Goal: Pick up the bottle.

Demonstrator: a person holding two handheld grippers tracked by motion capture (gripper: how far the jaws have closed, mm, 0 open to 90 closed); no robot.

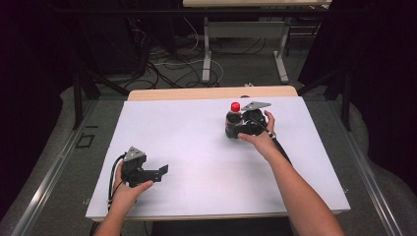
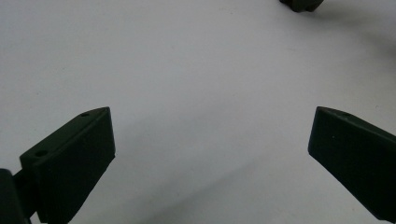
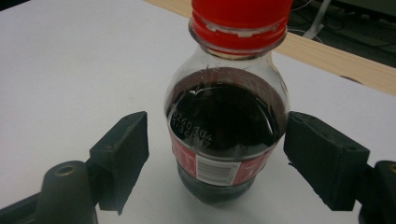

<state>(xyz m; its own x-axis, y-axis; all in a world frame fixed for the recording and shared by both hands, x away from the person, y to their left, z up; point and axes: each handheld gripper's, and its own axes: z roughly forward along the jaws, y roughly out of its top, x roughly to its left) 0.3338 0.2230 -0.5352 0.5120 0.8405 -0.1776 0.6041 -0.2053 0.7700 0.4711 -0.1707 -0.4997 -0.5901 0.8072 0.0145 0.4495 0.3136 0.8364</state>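
Bottle upright between right tongs, on far-right tabletop. Jaws part-open: right pad touching or nearly so, left pad a gap off, no grip yet. Centre on the label band, squeeze level, avoid tipping. Long axis vertical, red cap up. Left tongs wide open, empty, well apart.
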